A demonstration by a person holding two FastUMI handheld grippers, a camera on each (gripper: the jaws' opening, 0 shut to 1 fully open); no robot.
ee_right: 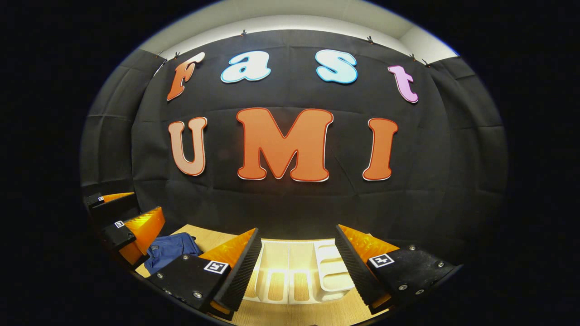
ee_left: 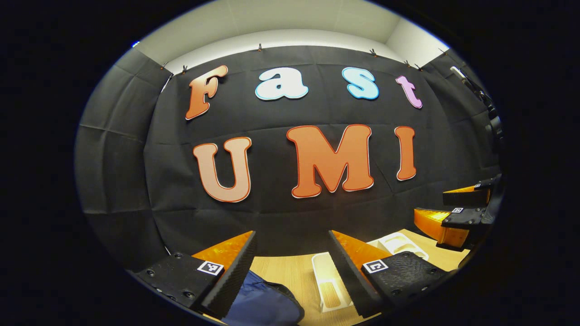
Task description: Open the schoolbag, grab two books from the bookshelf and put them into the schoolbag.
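Below the left gripper (ee_left: pixel 292 267), whose jaws stand spread and empty, the blue schoolbag (ee_left: pixel 265 303) lies on the wooden counter (ee_left: pixel 299 276), toward its left finger. The right gripper (ee_right: pixel 297 265), jaws likewise released, hovers above the white bookshelf (ee_right: pixel 290 276); the schoolbag sits well left.

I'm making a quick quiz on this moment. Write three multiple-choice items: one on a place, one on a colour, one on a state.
1. In the left gripper view, the schoolbag lies
A. on the wooden table
B. on the wall
C. in the white rack

2. The schoolbag is
A. red
B. blue
C. green

3. The right hand-held gripper is
A. shut on a book
B. shut on the bag
C. open

Answers: 1 A, it rests on the tabletop; 2 B, blue fabric; 3 C, its fingers stand apart, holding nothing.
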